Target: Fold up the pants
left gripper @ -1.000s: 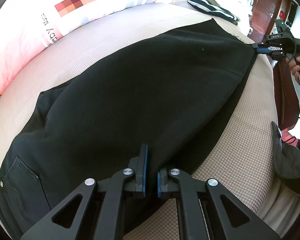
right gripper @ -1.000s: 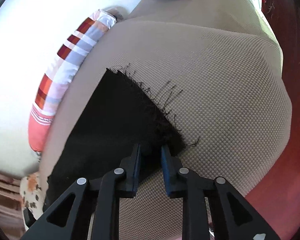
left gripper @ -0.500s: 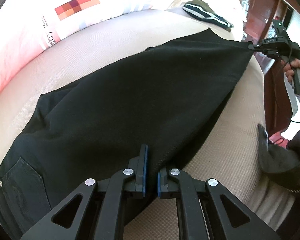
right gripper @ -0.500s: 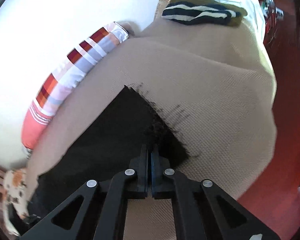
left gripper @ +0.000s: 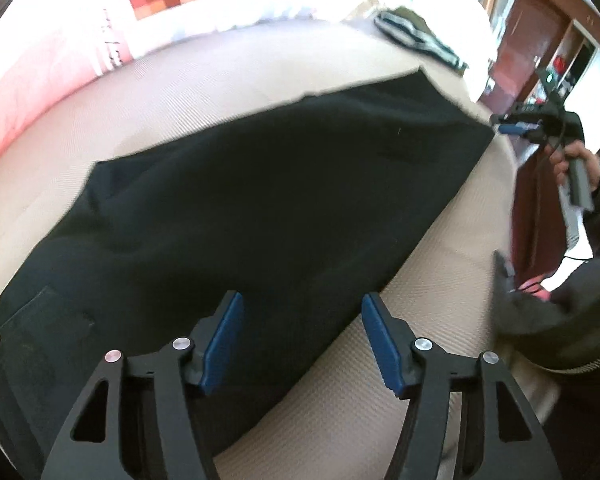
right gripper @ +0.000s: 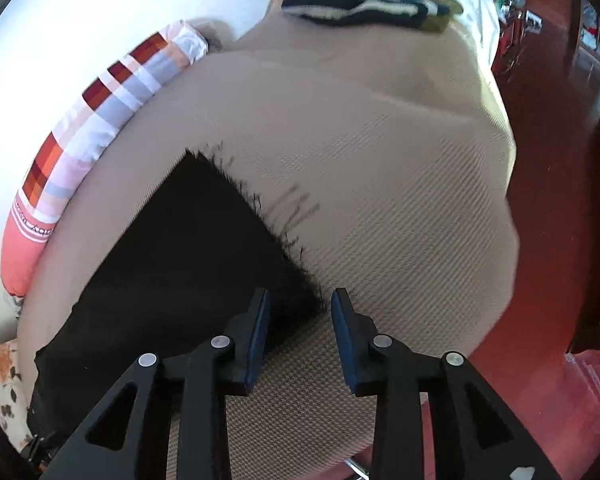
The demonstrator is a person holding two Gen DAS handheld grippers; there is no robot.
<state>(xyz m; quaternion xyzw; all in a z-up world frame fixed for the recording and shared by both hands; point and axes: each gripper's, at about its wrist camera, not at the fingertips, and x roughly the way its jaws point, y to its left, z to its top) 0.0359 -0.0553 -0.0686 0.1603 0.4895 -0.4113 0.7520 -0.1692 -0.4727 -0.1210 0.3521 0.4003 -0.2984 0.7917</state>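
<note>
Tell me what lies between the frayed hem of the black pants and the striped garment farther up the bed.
Only bare beige mattress cover lies between the black pants hem and the striped garment; the right wrist view shows it.

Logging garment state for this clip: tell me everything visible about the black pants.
The black pants lie flat along the tan bed cover, legs apparently stacked into one long strip. The cloth looks like dark denim; a back pocket with a rivet shows at the waist end, and the hem is frayed with loose threads. The left gripper and right gripper are both open at its edge, neither clamping it.
</note>
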